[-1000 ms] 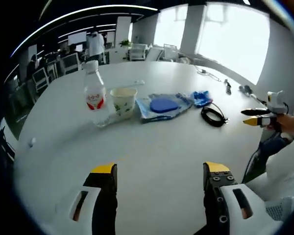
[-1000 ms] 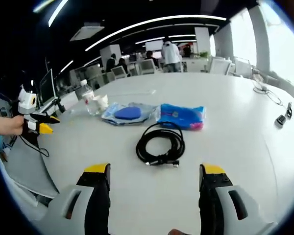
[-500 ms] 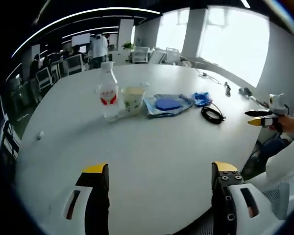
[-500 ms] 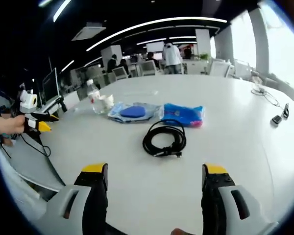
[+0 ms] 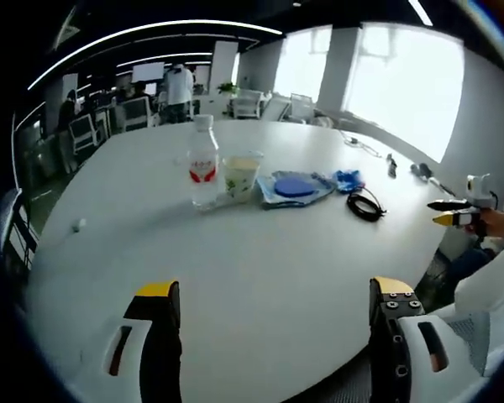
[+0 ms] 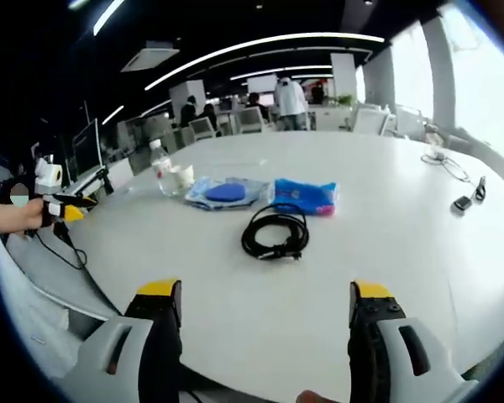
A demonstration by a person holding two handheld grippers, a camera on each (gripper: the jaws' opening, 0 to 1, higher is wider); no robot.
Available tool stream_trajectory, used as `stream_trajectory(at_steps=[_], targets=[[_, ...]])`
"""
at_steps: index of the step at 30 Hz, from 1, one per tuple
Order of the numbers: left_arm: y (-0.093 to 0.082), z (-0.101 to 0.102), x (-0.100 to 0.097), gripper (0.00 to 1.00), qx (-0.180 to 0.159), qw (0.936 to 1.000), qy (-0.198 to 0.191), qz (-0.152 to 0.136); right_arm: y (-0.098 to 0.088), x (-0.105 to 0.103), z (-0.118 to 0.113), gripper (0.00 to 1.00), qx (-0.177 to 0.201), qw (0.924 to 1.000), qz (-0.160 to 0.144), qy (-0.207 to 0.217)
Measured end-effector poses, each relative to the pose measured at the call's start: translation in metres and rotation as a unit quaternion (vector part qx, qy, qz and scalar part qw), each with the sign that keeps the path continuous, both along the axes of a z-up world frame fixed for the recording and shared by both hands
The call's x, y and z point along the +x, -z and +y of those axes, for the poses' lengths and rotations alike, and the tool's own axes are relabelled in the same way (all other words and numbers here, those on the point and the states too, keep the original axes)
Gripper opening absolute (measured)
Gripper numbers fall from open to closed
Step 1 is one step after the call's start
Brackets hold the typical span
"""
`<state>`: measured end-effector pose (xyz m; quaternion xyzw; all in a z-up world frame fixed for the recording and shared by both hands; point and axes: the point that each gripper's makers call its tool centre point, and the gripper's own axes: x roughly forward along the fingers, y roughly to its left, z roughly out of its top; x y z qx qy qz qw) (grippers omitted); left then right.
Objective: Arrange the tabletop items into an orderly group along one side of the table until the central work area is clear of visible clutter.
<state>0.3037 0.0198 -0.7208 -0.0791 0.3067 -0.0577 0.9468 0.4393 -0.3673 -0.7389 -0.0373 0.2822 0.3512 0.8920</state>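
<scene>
- On a large round white table (image 6: 454, 277), clustered in one row: clear plastic water bottle with red label (image 5: 203, 172), white paper cup (image 5: 240, 176), flat blue disc in clear wrapping (image 6: 223, 193), blue packet (image 6: 305, 196), coiled black cable (image 6: 275, 232).
- Left gripper (image 5: 273, 315): jaws wide, empty, near table edge.
- Right gripper (image 6: 266, 315): jaws wide, empty.
- Probably best: approach cable low, pinch the whole coil.
- Plenty of bare tabletop around the row; edge close beneath both grippers.

The table (image 5: 260, 252) under my grippers is smooth white laminate with a soft, matt sheen. On it, the water bottle (image 5: 203, 162) is clear glossy plastic with a red-and-white label, and just beside it the cup (image 5: 241, 175) looks like matt printed paper. Beyond the cup the blue pouch (image 6: 223, 192) sits in crinkly, shiny film, near a rubbery matt black cable (image 6: 275, 235).
</scene>
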Motion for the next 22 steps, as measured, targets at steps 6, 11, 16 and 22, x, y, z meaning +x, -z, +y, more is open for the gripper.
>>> stream_trajectory(at_steps=[6,11,16,22], targets=[[-0.003,0.002,0.009,0.90,-0.006,0.9999,-0.010,-0.008,-0.002,0.007,-0.002,0.81,-0.008,1.0000,0.001,-0.003],[-0.005,0.004,0.015,0.90,-0.005,0.9999,-0.006,-0.008,-0.003,0.015,0.000,0.81,-0.003,1.0000,-0.003,0.002],[-0.002,0.006,0.017,0.90,-0.007,0.9999,-0.006,-0.005,0.000,0.018,0.006,0.81,-0.003,1.0000,-0.003,-0.005],[0.004,0.008,0.016,0.90,-0.015,0.9998,-0.014,0.000,0.004,0.022,0.008,0.81,0.003,1.0000,0.004,-0.001]])
